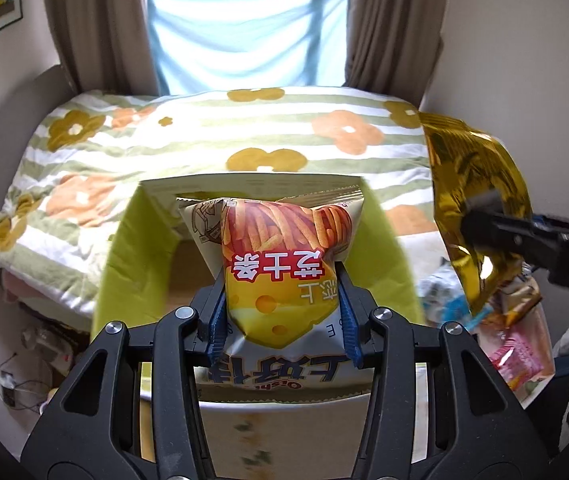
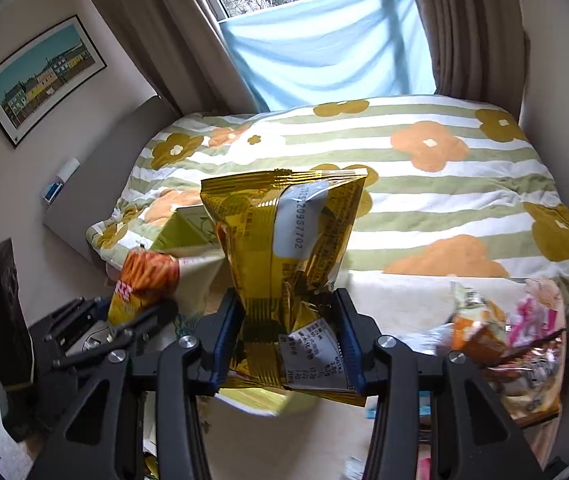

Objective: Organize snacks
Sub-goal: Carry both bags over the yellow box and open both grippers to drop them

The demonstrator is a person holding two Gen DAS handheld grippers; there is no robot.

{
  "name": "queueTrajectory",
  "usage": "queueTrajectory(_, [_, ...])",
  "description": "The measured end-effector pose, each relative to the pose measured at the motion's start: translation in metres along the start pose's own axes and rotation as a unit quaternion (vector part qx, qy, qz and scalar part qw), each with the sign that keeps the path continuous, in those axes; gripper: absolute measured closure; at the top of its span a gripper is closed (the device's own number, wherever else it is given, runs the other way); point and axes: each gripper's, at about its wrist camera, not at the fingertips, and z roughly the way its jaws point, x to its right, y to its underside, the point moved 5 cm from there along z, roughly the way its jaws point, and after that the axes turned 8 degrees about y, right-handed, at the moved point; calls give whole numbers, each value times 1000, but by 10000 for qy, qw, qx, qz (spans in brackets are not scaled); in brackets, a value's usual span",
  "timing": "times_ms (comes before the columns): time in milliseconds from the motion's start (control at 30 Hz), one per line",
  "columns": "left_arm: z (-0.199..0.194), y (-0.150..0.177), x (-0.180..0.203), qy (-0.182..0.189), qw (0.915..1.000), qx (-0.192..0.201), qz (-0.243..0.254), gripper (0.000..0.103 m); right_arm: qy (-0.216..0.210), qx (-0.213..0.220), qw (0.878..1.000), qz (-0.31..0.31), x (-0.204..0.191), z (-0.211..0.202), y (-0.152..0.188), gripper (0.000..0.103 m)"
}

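left claw [image 1: 282, 312]: sitting right up against the lens, blue pads pinching the cheese-stick snack bag [image 1: 280, 276] by its lower half
cheese-stick snack bag: yellow and white with red lettering and a fries picture, looking puffy; it's standing long-axis away from the camera, print upside down, hanging over the green box [image 1: 124, 276]
green box: lime walls, open top, another pale packet [image 1: 200, 224] sitting inside, plenty of room left on its near side
right claw [image 2: 288, 340]: squeezing the gold foil bag [image 2: 284, 240] around its crumpled waist
gold foil bag: shiny, wrinkled, white date strip showing; it's pointing up and away, sealed edge on top, floating clear above the flowered bed cover [image 2: 444, 184]
snack pile [image 2: 516, 344]: lying off to the right, near the bed edge
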Motion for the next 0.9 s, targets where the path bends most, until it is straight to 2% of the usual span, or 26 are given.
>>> queueTrajectory(100, [12,-5,-39,-72,9999,-137,-25,61,-25,-98,9999,52,-25,25,-1,61])
queueTrajectory(267, [39,-9,-81,43,9989,-434,-193,61,21,-400,9990,182,-49,67,1,61])
queueTrajectory(533, [97,-4,-100,221,9940,-999,-388,61,428,-936,9946,136,-45,121,16,61])
queueTrajectory(567, [101,-3,-102,189,9936,-1049,-383,58,455,-985,9940,134,-43,126,18,61])
queueTrajectory(633, [106,-2,-102,192,9930,-1107,-351,31,498,-1077,9929,124,-40,134,21,61])
queueTrajectory(667, [106,-3,-102,137,9936,-1072,-324,3,502,-1115,9924,133,-40,137,23,61])
queueTrajectory(733, [99,-5,-105,168,9953,-889,-334,0,496,-1206,9913,159,-38,142,26,61])
queueTrajectory(900, [87,-6,-114,34,9954,-827,-491,0,528,-1354,9892,167,-35,148,34,59])
